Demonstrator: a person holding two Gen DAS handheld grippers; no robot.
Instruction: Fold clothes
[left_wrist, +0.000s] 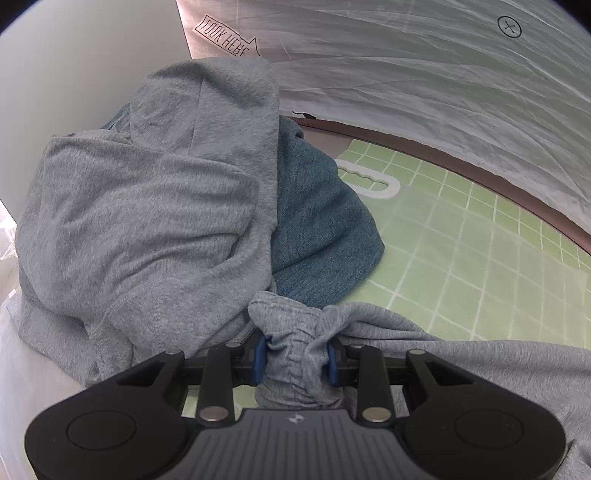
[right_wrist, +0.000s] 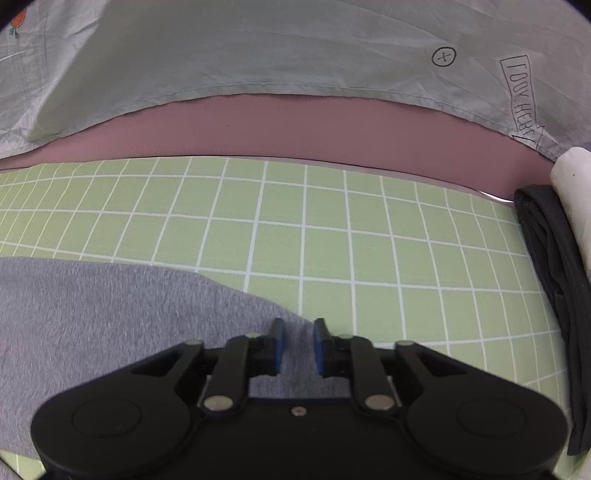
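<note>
A grey knit garment (left_wrist: 147, 221) is heaped at the left of the left wrist view, and part of it trails to the lower right. My left gripper (left_wrist: 297, 354) is shut on a bunched, gathered fold of this garment (left_wrist: 291, 328). In the right wrist view a flat part of the grey garment (right_wrist: 110, 314) lies on the green grid mat (right_wrist: 332, 229). My right gripper (right_wrist: 298, 345) hovers over its right edge with the jaws apart; the cloth lies flat beneath them and the pads do not press on it.
A teal garment (left_wrist: 321, 221) lies behind the grey heap, next to a white plastic handle piece (left_wrist: 373, 181). Folded black clothing (right_wrist: 554, 277) and a white cloth (right_wrist: 572, 177) sit at the mat's right edge. A pale sheet (right_wrist: 258, 48) and a pink surface (right_wrist: 295, 125) lie beyond the mat.
</note>
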